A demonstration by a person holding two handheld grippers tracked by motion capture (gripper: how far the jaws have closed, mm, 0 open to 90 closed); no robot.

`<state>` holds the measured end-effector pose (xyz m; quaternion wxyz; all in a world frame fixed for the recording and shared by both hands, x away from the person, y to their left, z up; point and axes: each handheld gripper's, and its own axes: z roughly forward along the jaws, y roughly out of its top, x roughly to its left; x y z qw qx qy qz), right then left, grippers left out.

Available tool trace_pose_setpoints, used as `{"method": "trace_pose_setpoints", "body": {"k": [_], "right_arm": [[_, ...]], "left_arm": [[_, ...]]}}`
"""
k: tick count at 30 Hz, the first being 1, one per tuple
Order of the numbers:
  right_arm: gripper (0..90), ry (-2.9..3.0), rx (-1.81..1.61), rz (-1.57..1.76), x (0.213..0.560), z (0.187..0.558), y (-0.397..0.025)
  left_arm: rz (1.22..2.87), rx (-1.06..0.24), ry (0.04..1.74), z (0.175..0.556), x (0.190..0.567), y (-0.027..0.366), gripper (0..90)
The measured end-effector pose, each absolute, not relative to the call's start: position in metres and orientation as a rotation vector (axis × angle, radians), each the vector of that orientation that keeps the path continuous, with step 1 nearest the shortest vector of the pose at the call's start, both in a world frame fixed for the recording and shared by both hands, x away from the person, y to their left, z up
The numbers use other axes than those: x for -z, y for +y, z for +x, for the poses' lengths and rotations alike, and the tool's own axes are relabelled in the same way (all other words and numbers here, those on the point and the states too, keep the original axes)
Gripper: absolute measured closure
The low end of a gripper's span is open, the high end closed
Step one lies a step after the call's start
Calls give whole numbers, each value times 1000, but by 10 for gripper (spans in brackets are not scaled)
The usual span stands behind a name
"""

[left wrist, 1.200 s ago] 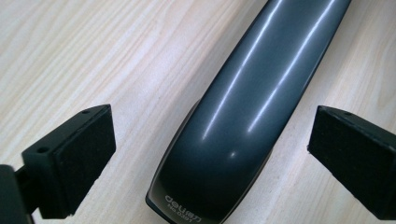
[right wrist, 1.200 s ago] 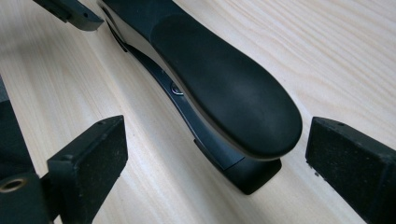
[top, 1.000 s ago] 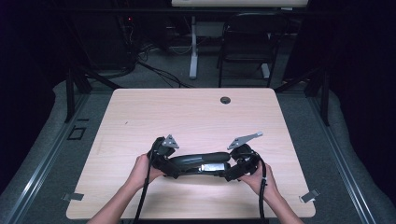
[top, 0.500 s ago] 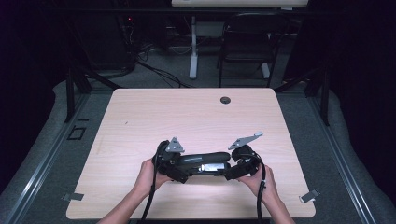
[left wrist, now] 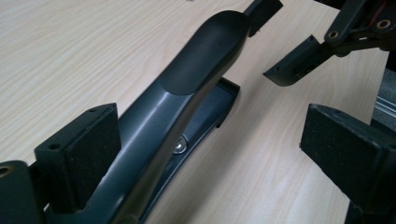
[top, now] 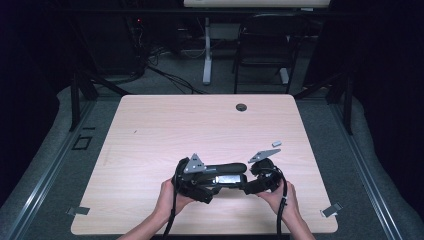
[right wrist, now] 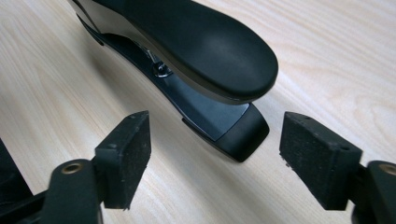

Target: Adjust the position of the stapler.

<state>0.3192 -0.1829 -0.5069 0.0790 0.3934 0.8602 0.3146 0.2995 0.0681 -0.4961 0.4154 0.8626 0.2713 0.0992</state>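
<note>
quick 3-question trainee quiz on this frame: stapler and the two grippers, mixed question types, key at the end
1. True or false: the right gripper is clamped shut on the black stapler.
2. Multiple choice: where does the stapler sit relative to the left gripper? A) between its open jaws, close beside the left pad B) outside the jaws altogether C) lifted well clear of the table
3. Short answer: what small dark round thing sits near the table's far edge?

Key
1. False: its jaws stand open, with the stapler's end just ahead of them and untouched.
2. A
3. A round cable-hole cap, as far as the high view can tell.
</note>
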Motion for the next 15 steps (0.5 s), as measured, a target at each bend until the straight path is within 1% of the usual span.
{"method": "trace_pose_setpoints", "body": {"k": [2,7,9,15], "right_arm": [[240,2557,-926,1169,507,317,-181],[275,2536,-911,1203,517,309,-189],[284,2535,-931,1265,523,309,-191],[339,2525,-889,1264,530,312,-182]], "left_arm": [[2163,-263,676,295,495,65,71],[2161,-259,671,288,501,57,148],[2178,-262,671,287,506,53,153],[2224,-257,660,282,520,43,178]]}}
